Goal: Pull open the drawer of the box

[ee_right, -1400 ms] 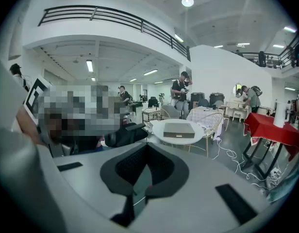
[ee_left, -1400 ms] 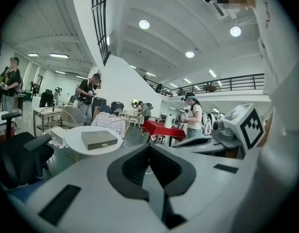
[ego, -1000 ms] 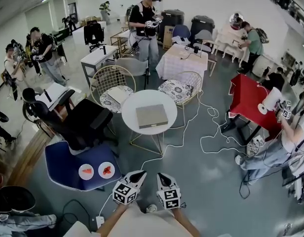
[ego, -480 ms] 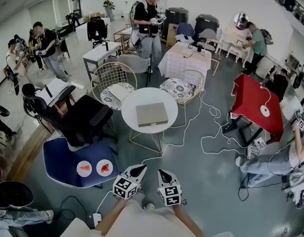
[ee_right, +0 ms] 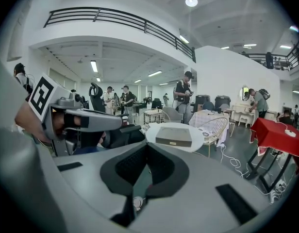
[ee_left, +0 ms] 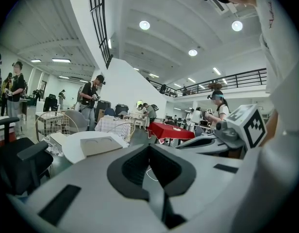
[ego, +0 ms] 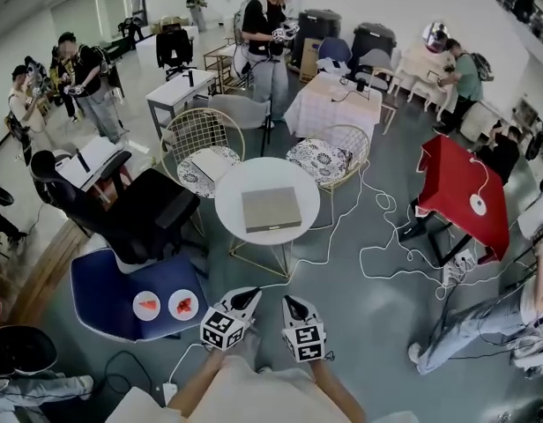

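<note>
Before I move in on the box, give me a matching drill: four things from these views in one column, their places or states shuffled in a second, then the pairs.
1. box
2. two small plates
3. white disc
4. left gripper

A. on the red table
B. held low, short of the table, fingers together
C. on the round white table
D. on the blue chair seat

Pairs: 1-C, 2-D, 3-A, 4-B
</note>
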Tool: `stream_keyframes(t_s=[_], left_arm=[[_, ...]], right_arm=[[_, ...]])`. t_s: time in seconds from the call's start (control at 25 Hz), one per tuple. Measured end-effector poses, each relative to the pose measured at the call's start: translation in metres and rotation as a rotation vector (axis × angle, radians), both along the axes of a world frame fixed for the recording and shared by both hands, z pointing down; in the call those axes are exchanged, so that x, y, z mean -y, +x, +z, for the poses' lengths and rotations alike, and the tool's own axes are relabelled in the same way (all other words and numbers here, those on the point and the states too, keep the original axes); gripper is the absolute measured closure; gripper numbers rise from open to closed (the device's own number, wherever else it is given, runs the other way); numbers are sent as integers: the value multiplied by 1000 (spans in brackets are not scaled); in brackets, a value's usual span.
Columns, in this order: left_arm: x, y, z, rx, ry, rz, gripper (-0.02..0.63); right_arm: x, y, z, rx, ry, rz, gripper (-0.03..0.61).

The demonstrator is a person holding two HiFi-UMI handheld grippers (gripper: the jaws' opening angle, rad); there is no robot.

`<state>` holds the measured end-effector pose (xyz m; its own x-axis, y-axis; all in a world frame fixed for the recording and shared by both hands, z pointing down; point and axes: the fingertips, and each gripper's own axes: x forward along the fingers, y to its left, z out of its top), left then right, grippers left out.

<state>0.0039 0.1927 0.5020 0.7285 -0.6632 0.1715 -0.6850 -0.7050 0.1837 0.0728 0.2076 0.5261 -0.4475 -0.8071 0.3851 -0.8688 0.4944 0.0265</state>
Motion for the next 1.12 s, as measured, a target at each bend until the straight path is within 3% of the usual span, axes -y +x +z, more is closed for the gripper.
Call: stream_keyframes(t_s=[0.64, 1.12], left_arm=[[150, -9, -9, -25, -19, 12, 603], [283, -54, -24, -43, -11, -23, 603]], right_arm=[[148, -7, -9, -18, -19, 33, 563], [278, -3, -34, -17, 22, 121, 563]])
